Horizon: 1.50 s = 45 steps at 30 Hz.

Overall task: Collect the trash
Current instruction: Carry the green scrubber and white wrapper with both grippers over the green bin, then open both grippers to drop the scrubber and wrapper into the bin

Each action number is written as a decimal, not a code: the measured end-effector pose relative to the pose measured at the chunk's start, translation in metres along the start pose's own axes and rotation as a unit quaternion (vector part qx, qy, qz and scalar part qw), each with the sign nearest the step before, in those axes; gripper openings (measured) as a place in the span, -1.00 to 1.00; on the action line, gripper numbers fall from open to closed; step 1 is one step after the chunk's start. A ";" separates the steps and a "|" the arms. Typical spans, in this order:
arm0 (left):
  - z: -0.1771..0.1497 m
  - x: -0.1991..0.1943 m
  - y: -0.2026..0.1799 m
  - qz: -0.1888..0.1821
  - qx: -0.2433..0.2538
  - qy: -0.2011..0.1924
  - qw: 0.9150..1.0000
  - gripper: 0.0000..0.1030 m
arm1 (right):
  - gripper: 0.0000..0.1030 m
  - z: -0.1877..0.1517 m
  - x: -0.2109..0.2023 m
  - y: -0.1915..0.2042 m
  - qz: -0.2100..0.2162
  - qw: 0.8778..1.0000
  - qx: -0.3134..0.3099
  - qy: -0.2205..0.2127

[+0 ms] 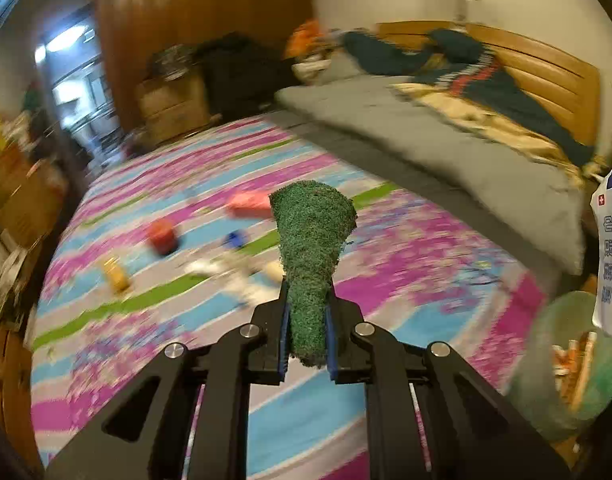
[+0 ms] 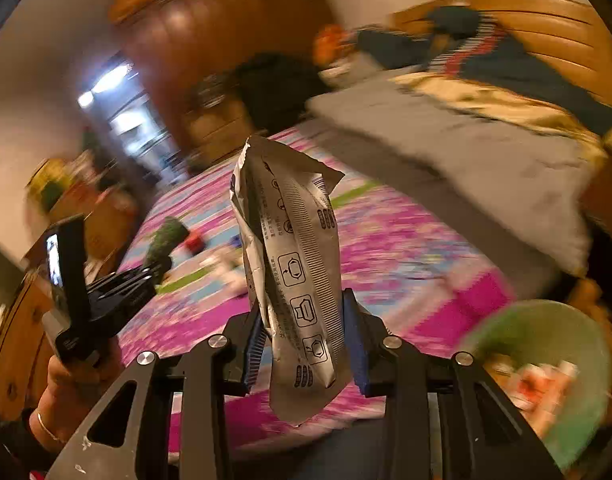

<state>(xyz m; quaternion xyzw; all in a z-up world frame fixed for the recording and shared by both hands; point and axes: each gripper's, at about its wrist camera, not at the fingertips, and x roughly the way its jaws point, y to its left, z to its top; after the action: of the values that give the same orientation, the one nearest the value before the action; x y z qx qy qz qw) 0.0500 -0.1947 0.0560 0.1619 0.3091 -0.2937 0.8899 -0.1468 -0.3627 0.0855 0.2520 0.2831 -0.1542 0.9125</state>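
bedroom floor is covered by a pink, blue and green patterned mat (image 1: pixel 385 264), blurred in both views; a bed (image 1: pixel 445 152) with grey bedding is seen at upper right and a wooden wardrobe (image 1: pixel 194 20) at upper centre. left tongs (image 1: pixel 307 300) are clamped on a green fuzzy scouring-pad-like piece (image 1: pixel 313 248), which is held upright at frame centre. right tongs (image 2: pixel 306 320) are closed on a crumpled silver wrapper (image 2: pixel 294 264), printed with icons, at centre of the right wrist view. a pale green bin (image 2: pixel 545 368) holding scraps is noted at lower right. several small items remain scattered on the mat at centre left: a red item (image 1: pixel 162 234), a yellow item (image 1: pixel 116 274), a pink item (image 1: pixel 248 204). their kinds cannot be told.
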 end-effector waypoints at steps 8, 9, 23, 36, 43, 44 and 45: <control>0.029 -0.004 -0.134 -0.103 0.107 -0.017 0.989 -0.76 | -0.27 -0.006 -0.080 -0.114 -0.109 0.988 0.107 -0.026; 0.030 -0.005 -0.151 -0.117 0.122 -0.016 0.986 -0.76 | -0.27 -0.008 -0.088 -0.124 -0.121 0.986 0.115 -0.026; 0.006 -0.019 -0.291 -0.231 0.263 -0.007 0.937 -0.76 | -0.27 -0.050 -0.127 -0.205 -0.191 0.961 0.198 0.017; -0.027 -0.006 -0.321 -0.244 0.308 0.030 0.919 -0.76 | -0.27 -0.085 -0.096 -0.221 -0.169 0.951 0.251 0.063; -0.031 -0.002 -0.327 -0.245 0.314 0.036 0.916 -0.76 | -0.27 -0.084 -0.087 -0.226 -0.161 0.950 0.258 0.064; -0.031 -0.002 -0.327 -0.245 0.315 0.036 0.916 -0.76 | -0.27 -0.084 -0.087 -0.227 -0.161 0.950 0.260 0.063; -0.031 -0.001 -0.326 -0.245 0.316 0.037 0.916 -0.76 | -0.27 -0.083 -0.086 -0.228 -0.161 0.950 0.262 0.063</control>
<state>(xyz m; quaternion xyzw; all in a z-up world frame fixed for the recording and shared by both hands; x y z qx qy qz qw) -0.1677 -0.4328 -0.0020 0.3643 0.2635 -0.5787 0.6804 -0.3485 -0.4937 -0.0075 0.4422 0.3261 -0.3511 0.7582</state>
